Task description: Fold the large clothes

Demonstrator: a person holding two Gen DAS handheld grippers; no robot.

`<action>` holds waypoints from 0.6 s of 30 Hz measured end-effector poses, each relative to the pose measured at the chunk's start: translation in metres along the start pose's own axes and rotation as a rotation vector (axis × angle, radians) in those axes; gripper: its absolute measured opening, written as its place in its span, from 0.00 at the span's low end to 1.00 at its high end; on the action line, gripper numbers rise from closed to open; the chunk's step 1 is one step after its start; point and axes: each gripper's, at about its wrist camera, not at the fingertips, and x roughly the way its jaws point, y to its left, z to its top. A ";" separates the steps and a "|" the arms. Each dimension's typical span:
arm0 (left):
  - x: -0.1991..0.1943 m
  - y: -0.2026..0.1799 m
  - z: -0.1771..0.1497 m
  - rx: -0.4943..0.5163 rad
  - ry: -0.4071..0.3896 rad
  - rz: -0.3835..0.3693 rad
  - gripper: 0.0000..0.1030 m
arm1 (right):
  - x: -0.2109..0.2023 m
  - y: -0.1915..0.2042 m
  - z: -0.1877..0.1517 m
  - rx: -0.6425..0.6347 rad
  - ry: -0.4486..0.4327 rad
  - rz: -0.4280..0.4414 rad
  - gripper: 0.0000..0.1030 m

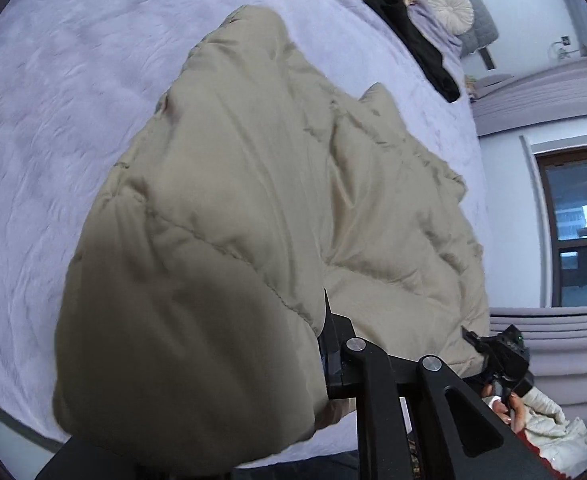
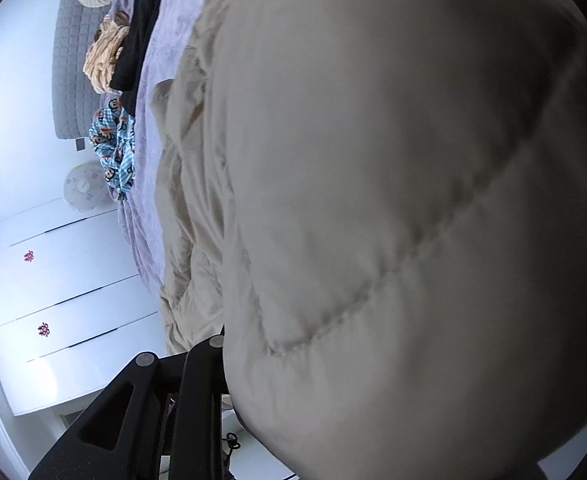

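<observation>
Left wrist view. We see a beige quilted coat spread over the lavender bed, its near hem raised toward the lens. Our left hand-held gripper is clenched on this hem: the padded edge bulges over one side of the black linkage, hiding the fingertips. At lower right our right hand-held gripper reaches the same near edge of the coat; the jaw tips are too small here to tell whether they pinch it. Beyond lie a black garment, a round cushion and, at right, a window.

Right wrist view. The coat fills most of the frame, draped close over the lens beside the black linkage, so we judge that this gripper grasps its edge, though the contact itself is hidden. At left we see the black garment, a blue printed garment and white wardrobe doors.

Progress, as we judge it: the first fold is only beginning. The hem is lifted but not yet laid over the body, and the sleeves remain untucked.
</observation>
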 end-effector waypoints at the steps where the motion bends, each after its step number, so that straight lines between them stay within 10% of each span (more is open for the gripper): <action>1: -0.001 0.002 -0.005 -0.014 -0.002 0.024 0.18 | -0.001 -0.004 0.002 0.019 0.012 -0.012 0.38; 8: -0.078 -0.017 -0.015 0.068 -0.126 0.224 0.18 | -0.029 0.038 -0.025 -0.288 0.145 -0.175 0.50; 12: -0.107 -0.047 -0.006 0.191 -0.203 0.249 0.18 | -0.045 0.078 -0.055 -0.490 0.224 -0.079 0.44; 18: -0.009 -0.126 0.034 0.424 -0.105 0.184 0.18 | -0.011 0.129 -0.038 -0.646 0.067 -0.223 0.32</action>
